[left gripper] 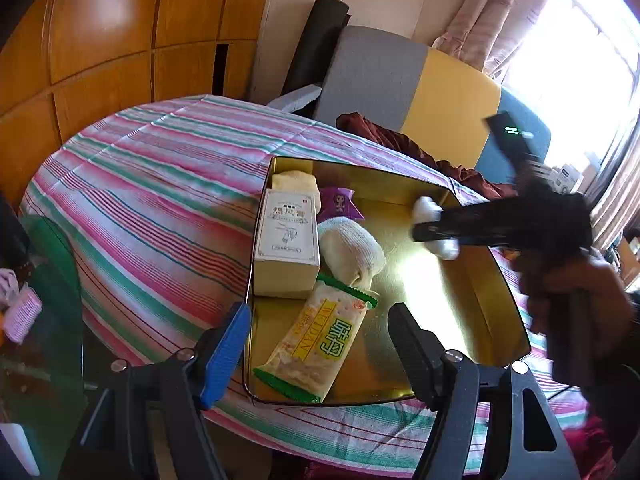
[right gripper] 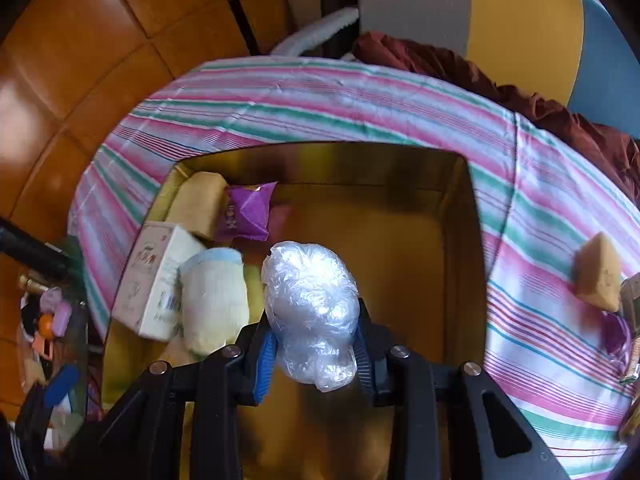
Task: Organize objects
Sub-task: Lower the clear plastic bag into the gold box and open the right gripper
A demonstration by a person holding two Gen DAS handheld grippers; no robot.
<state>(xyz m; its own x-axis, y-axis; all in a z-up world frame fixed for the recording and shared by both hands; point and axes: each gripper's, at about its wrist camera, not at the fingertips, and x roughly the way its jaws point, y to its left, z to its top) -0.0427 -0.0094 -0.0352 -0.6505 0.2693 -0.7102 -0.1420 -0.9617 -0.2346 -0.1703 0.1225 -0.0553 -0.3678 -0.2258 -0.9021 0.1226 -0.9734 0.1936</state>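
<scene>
The right gripper (right gripper: 316, 354) is clamped on a crumpled clear plastic bundle (right gripper: 312, 312) and holds it above the gold tin (right gripper: 464, 216), over the tin's bare right half. Ahead and to its left lie a rolled cream towel (right gripper: 214, 304), a white box (right gripper: 158, 284) and a purple sachet (right gripper: 246, 214). The left gripper (left gripper: 320, 344) hangs with jaws apart and empty over a cracker packet (left gripper: 316, 344). This looks like a placing step; next, I judge, lower and release the bundle.

Blown-out window (left gripper: 576, 60) glare, perhaps motion blur.
</scene>
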